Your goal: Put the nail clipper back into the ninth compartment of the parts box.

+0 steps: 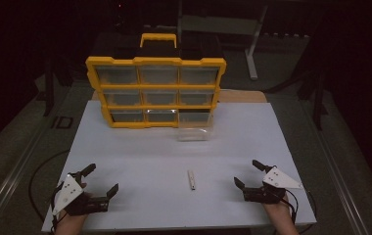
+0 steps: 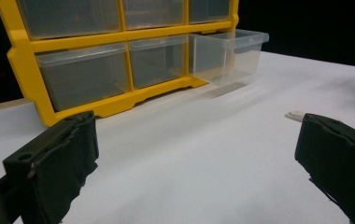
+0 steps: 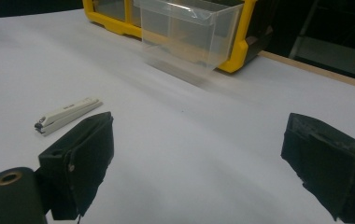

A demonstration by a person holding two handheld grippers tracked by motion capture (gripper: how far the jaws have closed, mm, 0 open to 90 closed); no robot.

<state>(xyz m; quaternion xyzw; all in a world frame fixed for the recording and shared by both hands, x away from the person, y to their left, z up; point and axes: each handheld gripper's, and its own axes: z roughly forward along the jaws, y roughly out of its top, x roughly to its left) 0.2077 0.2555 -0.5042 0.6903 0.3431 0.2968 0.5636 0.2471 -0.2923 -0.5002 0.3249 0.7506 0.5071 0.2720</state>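
A yellow organizer (image 1: 156,90) with clear drawers stands upright at the far middle of the white table (image 1: 125,152). Its bottom right drawer (image 1: 194,128) is pulled out toward me (image 2: 227,53) (image 3: 187,35). A small silver nail clipper (image 1: 191,179) (image 3: 66,114) lies flat on the table between the grippers; its tip shows beside the left gripper's jaw (image 2: 296,114). My left gripper (image 1: 103,178) (image 2: 196,163) rests open at the near left. My right gripper (image 1: 248,174) (image 3: 196,163) rests open at the near right. Both hold nothing.
The table's near edge runs just under both hands. A wooden board (image 1: 243,96) shows behind the organizer's right side. Dark floor and metal stand legs (image 1: 252,44) surround the table.
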